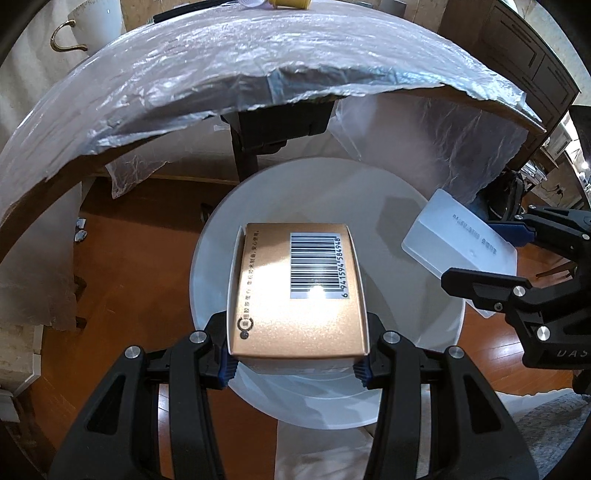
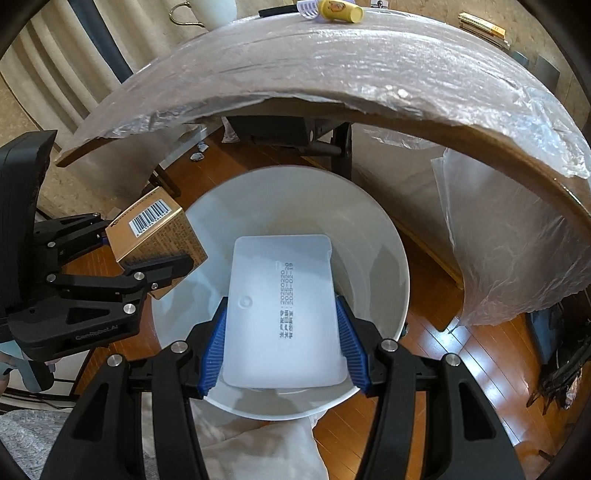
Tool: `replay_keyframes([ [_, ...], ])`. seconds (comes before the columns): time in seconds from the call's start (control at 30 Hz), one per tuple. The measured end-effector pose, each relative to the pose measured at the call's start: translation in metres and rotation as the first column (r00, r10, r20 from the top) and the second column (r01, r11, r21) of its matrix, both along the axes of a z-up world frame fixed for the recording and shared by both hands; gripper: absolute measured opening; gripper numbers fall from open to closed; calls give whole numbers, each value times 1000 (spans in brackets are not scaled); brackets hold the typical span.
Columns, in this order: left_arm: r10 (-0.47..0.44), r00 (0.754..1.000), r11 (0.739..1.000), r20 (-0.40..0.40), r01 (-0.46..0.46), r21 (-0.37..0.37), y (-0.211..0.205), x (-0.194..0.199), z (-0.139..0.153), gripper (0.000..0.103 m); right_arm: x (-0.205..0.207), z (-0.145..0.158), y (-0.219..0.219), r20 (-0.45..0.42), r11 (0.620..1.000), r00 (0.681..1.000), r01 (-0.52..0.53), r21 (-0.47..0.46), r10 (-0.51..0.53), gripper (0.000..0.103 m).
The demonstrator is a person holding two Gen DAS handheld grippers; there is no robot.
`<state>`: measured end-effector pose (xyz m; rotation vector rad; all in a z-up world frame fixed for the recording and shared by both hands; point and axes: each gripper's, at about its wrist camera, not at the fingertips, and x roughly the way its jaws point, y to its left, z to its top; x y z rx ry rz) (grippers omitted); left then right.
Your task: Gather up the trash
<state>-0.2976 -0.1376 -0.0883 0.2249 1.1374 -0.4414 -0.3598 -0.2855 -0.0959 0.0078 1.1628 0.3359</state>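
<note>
My left gripper (image 1: 295, 354) is shut on a gold cardboard box (image 1: 299, 291) with a barcode, held above the open white trash bin (image 1: 436, 332). My right gripper (image 2: 282, 343) is shut on a translucent white plastic tray (image 2: 284, 310) with printed dates, also held over the bin (image 2: 369, 229). The left wrist view shows the right gripper (image 1: 491, 258) with the tray (image 1: 454, 236) at the bin's right rim. The right wrist view shows the left gripper (image 2: 147, 251) with the gold box (image 2: 159, 229) at the bin's left rim. The bin looks empty inside.
A table covered in clear plastic sheet (image 1: 258, 62) arches above the bin; its dark leg (image 1: 247, 147) stands behind. A yellow bottle (image 2: 340, 11) lies on the table's far side. Small crumpled scraps (image 1: 81, 230) lie on the wooden floor. A white cloth (image 2: 266, 446) lies below the bin.
</note>
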Motion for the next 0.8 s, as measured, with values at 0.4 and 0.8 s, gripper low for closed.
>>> replay_keyframes([
  [0.4, -14, 1000, 999, -16, 14, 37, 5, 9, -12, 49, 9, -11, 6, -15, 999, 1000, -8, -34, 8, 54],
  [0.8, -34, 999, 998, -28, 36, 59, 3, 9, -15, 49, 17, -22, 11, -26, 998, 1000, -2, -56, 0, 54],
])
